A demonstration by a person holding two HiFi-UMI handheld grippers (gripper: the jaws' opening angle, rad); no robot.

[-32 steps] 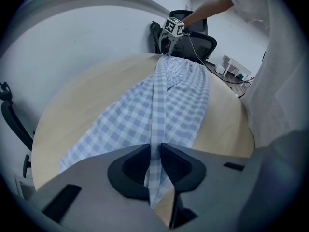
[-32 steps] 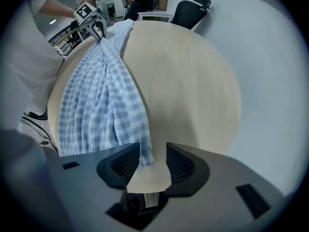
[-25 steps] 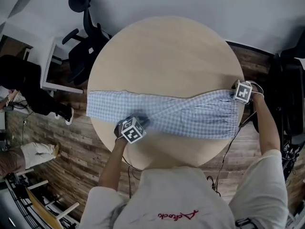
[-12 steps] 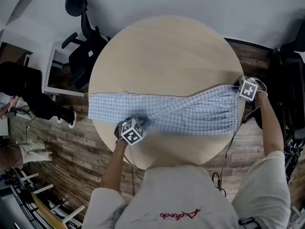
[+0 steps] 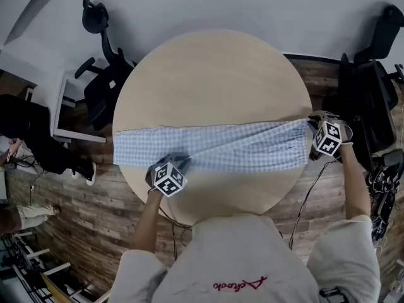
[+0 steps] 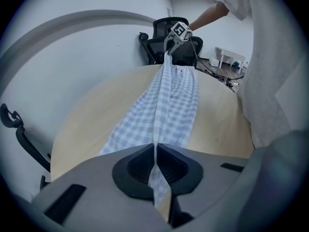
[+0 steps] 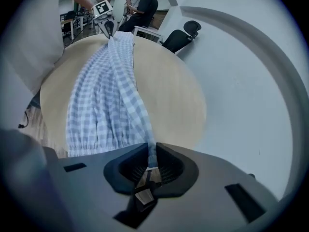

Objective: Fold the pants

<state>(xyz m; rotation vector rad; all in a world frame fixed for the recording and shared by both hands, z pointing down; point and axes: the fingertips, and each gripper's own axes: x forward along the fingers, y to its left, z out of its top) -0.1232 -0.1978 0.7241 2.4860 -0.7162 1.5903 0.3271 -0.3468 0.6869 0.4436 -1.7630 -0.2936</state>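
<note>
Pants (image 5: 214, 149), blue-white checked, stretched across round table (image 5: 214, 74)

A round pale wooden table (image 5: 214, 74) stands on a dark wood-plank floor (image 5: 95, 194) near a plain white wall (image 5: 221, 5). Black swivel office chairs (image 5: 104, 84) stand on either side.

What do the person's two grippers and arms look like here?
Left gripper and right gripper: grey bodies, black ribbed pads, each topped by a white cube with black square markers. A dark cable trails from the right one. White short-sleeved T-shirt, red script. Both jaws have just been closing, with the checked pants between them.
</note>
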